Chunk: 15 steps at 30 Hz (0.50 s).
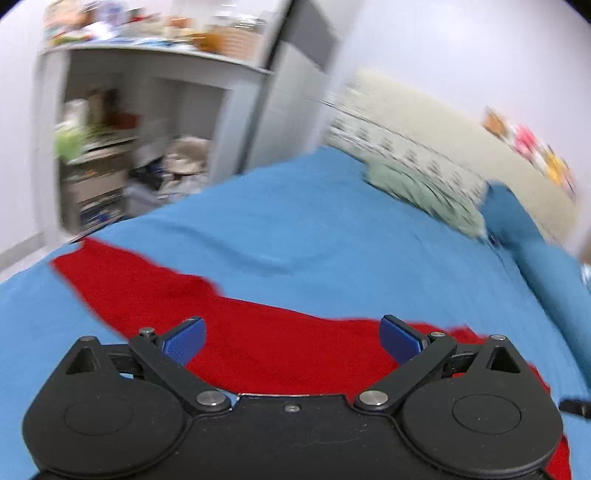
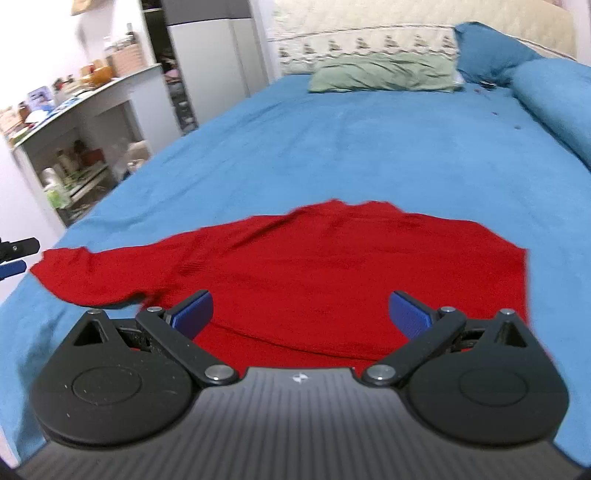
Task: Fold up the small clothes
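Red garment [image 2: 295, 266]: lay spread on the blue bedsheet [image 2: 332, 147], near the foot edge of the bed, one sleeve stretched out toward the left edge. Its right side ended in a straight folded edge. Surface showed light creases.

Left gripper [image 1: 291, 338]: blue-padded fingers [image 1: 186, 341] stood wide apart, nothing between them; hovered over the garment near the foot edge. View blurred. The tip of this gripper also showed at the left border of the right wrist view, just beside the sleeve end.

Right gripper [image 2: 301, 314]: fingers [image 2: 410, 314] wide apart, nothing gripped; hung over the lower middle of the garment. Whether the pads touched the cloth could not be told.

Green pillow [image 2: 384, 72]: at the head edge of the bed, against the cream headboard [image 2: 369, 33].

Blue pillow [image 2: 491, 48]: at the right head corner, just beside the green one.

Blue rolled blanket [image 2: 554, 99]: along the right edge.

White shelf unit [image 2: 92, 122]: beside the left edge of the bed, crowded with small items, too blurred to name.
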### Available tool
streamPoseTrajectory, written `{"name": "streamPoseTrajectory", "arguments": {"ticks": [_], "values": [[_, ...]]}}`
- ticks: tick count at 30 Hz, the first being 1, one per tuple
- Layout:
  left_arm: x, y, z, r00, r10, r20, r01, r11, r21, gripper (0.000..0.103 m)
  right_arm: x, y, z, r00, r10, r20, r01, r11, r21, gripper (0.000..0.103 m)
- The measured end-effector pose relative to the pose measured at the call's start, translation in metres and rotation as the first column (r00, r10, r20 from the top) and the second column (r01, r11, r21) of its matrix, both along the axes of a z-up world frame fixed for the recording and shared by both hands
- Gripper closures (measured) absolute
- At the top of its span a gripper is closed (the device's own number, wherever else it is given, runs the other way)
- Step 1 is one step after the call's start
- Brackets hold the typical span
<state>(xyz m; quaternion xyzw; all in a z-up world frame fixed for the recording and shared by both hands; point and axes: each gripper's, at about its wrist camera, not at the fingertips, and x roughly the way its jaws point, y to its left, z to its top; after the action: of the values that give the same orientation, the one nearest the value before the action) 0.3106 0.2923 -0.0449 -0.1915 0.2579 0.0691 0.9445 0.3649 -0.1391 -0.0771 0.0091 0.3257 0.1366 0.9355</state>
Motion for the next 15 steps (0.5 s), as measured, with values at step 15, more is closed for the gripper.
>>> {"name": "streamPoseTrajectory", "arguments": {"ticks": [15], "values": [[0.033,0.114,-0.092,0.968,0.236,-0.085,-0.246,0.959,-0.142,0.042,0.022,0.083,-0.052,0.995,0.077,-0.055,-0.076,0.997,0.033,0.0]]}}
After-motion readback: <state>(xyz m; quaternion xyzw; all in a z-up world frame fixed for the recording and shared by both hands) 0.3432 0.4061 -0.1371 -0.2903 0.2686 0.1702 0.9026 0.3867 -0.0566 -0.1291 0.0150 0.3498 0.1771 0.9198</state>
